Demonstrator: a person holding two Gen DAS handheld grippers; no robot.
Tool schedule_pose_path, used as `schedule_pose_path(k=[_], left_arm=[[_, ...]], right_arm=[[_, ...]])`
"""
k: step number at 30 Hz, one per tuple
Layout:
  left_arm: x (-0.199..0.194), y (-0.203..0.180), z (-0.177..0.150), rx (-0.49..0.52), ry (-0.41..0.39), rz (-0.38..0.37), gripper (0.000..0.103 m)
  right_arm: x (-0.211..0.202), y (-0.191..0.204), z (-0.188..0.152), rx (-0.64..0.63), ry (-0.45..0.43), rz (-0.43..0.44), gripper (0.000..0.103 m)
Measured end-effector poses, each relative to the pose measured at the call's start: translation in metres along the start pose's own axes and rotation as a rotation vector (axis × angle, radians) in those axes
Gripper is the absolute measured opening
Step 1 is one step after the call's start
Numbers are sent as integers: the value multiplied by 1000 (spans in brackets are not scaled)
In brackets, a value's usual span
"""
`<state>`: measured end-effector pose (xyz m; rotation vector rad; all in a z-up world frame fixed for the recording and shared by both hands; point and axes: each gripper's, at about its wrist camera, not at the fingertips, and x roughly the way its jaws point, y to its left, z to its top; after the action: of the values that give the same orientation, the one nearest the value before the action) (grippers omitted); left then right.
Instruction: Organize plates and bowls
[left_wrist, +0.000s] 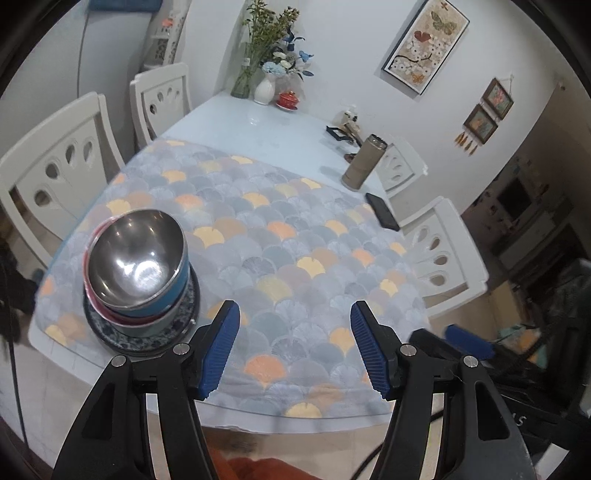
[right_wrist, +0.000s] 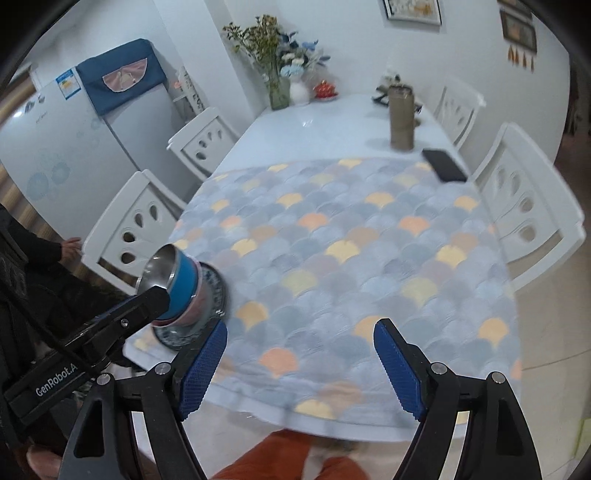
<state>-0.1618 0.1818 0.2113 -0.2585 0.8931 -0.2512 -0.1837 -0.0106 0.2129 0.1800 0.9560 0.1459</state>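
Bowls sit nested in one stack at the near left corner of the tabletop (left_wrist: 280, 122): a steel-lined blue bowl (left_wrist: 138, 254) on top, a pink bowl (left_wrist: 96, 295) under it, then a grey one, all resting on a blue-patterned plate (left_wrist: 107, 336) that lies on the scallop-print cloth (left_wrist: 280, 236). In the right wrist view the same stack (right_wrist: 188, 291) shows from the side, partly hidden behind the black arm of the left gripper.

The left gripper (left_wrist: 295, 347) hangs over the near edge of the cloth, just right of the stack, its blue fingers (left_wrist: 221, 350) standing apart with nothing between them. The right gripper (right_wrist: 301, 365) is over the near middle of the cloth, well apart from the stack, with its fingers (right_wrist: 397, 369) spread wide and empty.

Farther back on the bare tabletop stand a tan tumbler (left_wrist: 364, 162) and, near it at the cloth's edge, a black phone (left_wrist: 382, 211)
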Motion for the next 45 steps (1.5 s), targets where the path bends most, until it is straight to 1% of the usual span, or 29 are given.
schedule_pose_path(k=[3, 4, 6, 10, 12, 15, 20, 29, 37, 45], left_arm=[[7, -13, 2, 50, 5, 51, 60], [9, -18, 2, 66, 7, 61, 60], [14, -28, 4, 95, 6, 73, 60], [18, -42, 6, 139, -4, 115, 60], [21, -46, 7, 163, -6, 147, 61], [27, -46, 9, 173, 9, 181, 61], [38, -39, 15, 148, 50, 165, 60], [47, -33, 28, 190, 71, 209, 61], [60, -21, 39, 195, 112, 199, 61], [70, -12, 47, 210, 124, 211, 61]], right_arm=[[-3, -1, 4, -39, -38, -76, 81], [-5, -2, 6, -48, -50, -115, 83], [-5, -7, 10, -45, -57, -156, 85], [-2, -21, 14, 7, -49, -168, 85], [1, -25, 15, 24, -38, -177, 85], [8, -24, 16, 28, -18, -191, 85], [17, -24, 19, 40, 3, -202, 85], [34, -14, 30, 48, 28, -225, 85], [50, -7, 40, 68, 53, -236, 85], [64, -1, 46, 78, 77, -248, 85]])
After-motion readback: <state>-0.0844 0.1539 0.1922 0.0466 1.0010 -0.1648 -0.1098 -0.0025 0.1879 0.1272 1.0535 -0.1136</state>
